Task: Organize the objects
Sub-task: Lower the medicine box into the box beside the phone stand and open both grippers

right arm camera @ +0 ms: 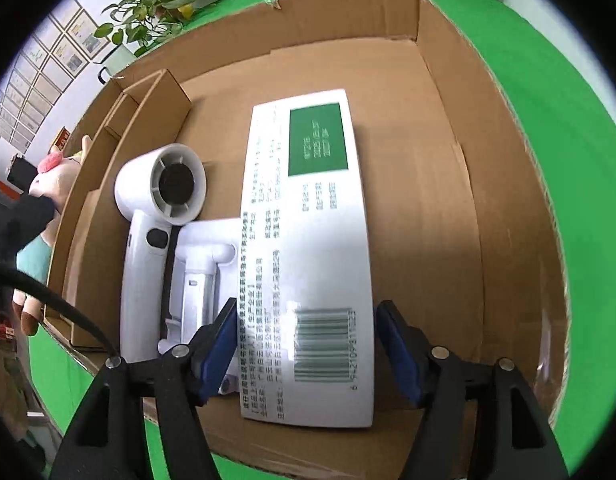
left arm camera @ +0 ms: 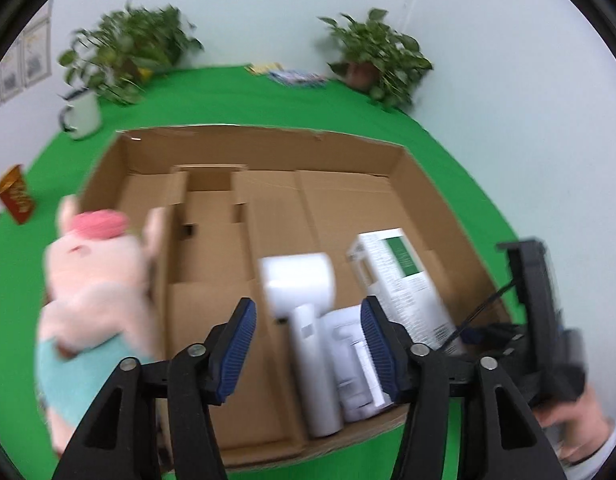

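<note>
A green-covered counter (left arm camera: 236,96) carries a wide, shallow cardboard box (right arm camera: 459,168), the largest thing here, with cardboard partitions folded up along its left side. Inside it, three things lie close together near the front wall. The biggest is a white carton with a green panel and a barcode (right arm camera: 308,248), lying flat with its long axis running straight away from the right gripper (right arm camera: 306,344). Its near end sits between that gripper's spread fingers, which are open and not touching it. Just left of the carton lies a white hair dryer (right arm camera: 148,240), handle toward the front wall and its round head farther in, with a smaller white moulded piece (right arm camera: 204,276) between the two.

A pink plush pig (left arm camera: 96,292) stands outside the box, against its left wall, to the left of the left gripper (left arm camera: 308,344). That gripper hovers open above the box's front edge, holding nothing, with the dryer's handle lying ahead between its fingers.

By my reading, the pig is the one item not yet in the box, and the left gripper is the nearer one. It would have to swing left to reach it.

Farther back stand two potted plants (left arm camera: 371,56), a white mug (left arm camera: 82,114) and a red cup (left arm camera: 14,194).
</note>
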`<state>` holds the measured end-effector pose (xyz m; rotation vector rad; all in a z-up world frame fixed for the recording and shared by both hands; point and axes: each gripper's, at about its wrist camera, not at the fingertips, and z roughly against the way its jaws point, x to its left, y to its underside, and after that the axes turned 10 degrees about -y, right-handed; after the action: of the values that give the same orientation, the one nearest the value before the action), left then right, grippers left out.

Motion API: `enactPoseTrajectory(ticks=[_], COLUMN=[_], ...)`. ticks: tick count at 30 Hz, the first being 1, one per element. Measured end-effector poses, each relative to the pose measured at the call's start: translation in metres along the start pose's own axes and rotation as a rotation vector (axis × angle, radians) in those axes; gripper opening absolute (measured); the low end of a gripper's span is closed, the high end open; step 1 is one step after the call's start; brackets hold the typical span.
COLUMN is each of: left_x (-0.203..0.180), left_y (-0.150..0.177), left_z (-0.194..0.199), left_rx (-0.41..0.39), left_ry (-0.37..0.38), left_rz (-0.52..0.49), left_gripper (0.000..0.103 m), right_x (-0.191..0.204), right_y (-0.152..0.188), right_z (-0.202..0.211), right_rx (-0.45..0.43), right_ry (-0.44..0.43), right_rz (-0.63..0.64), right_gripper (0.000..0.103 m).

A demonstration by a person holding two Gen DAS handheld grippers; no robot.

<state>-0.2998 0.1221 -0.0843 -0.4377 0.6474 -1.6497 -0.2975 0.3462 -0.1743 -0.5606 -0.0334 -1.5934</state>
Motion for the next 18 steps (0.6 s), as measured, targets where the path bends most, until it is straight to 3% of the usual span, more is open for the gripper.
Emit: enactPoseTrajectory(ticks=[11, 14, 18], left_x=[0.049, 0.049, 0.037], left_y=[0.069, 0.075, 0.084], left_z=[0.016, 0.013, 0.008], left_rx=[-0.126, -0.156, -0.201], left_ry=[-0.155, -0.161, -0.223], left_rz=[0.069, 0.071, 0.025], left_gripper=[0.070, 0.075, 0.083], right_x=[0.020, 0.030, 0.041], right_y=[0.008, 0.019, 0.049], right_z=[0.017, 0.031, 0.050], right_rx=[-0.040, -0.135, -0.297], right_ry=[0.007, 0.103, 0.107], right_rz=[0.012, 0.096, 0.168], right_gripper=[0.075, 0.080, 0.082])
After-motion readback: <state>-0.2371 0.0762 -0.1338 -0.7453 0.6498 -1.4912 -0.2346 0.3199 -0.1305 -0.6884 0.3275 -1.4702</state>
